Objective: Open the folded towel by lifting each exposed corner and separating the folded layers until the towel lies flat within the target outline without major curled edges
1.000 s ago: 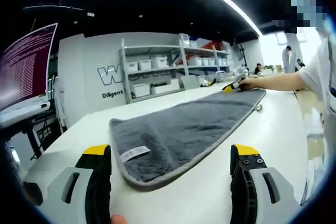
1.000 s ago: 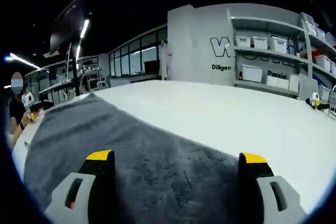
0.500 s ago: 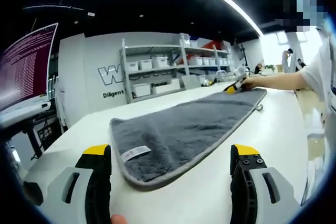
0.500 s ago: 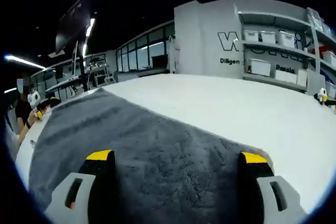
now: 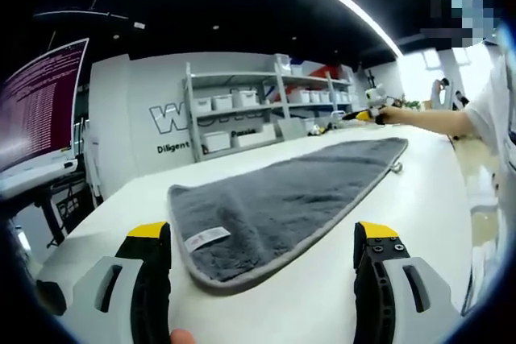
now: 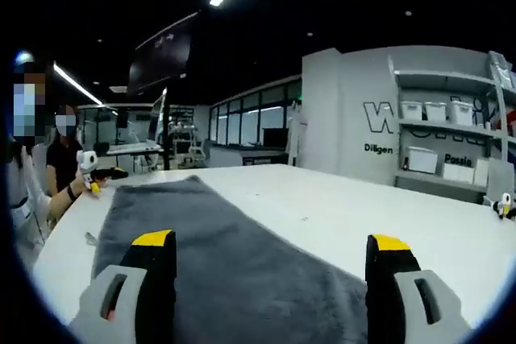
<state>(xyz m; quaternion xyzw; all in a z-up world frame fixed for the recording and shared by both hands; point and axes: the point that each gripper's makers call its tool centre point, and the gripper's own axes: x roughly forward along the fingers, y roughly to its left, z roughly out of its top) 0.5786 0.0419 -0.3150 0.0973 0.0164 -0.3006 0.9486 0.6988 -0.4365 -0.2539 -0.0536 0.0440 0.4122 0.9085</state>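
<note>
Gray towel (image 5: 282,203) lies spread lengthwise on the white table (image 5: 339,288), flat, with a white care label (image 5: 206,236) at its near end. Left claw (image 5: 262,243) — jaws wide apart, holding nothing — sits low at the near hem, which lies between its yellow-tipped jaws. Right claw (image 6: 266,255) — jaws likewise apart, empty — is raised above the opposite end of the towel. Storage shelving (image 5: 258,106) stands beyond the table.
</note>
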